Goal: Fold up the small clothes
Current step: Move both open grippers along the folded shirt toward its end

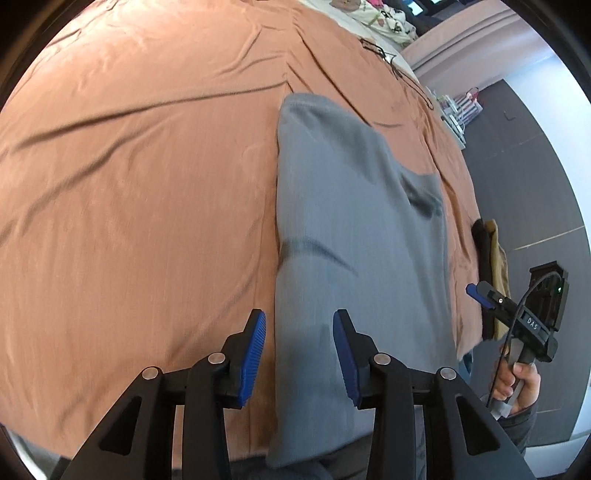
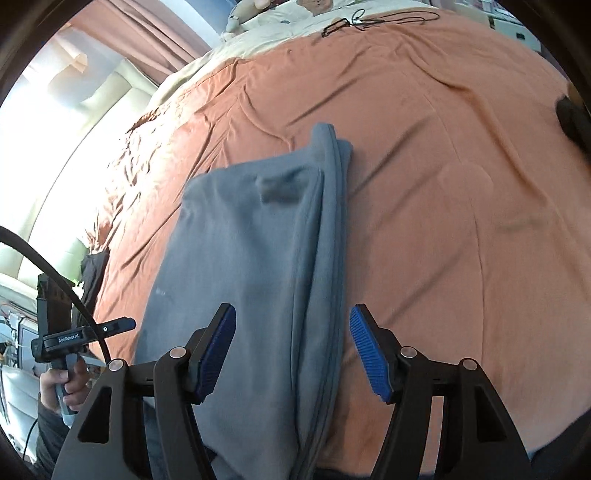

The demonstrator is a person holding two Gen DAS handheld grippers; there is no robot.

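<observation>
A grey garment lies folded lengthwise on the orange bedspread, running away from me. My left gripper hovers open above its near left edge, blue pads apart, nothing pinched. In the right wrist view the same grey garment shows its stacked folded edges along the right side. My right gripper is open over that near right edge, with cloth below the gap but free of the pads. Each gripper also appears in the other's view: the right gripper at the bed's side, the left gripper held by a hand.
Dark and tan clothes lie at the bed's right edge. A black cable and glasses rest near the cream pillow area far off. Another dark item sits at the far right. Grey floor lies beyond the bed.
</observation>
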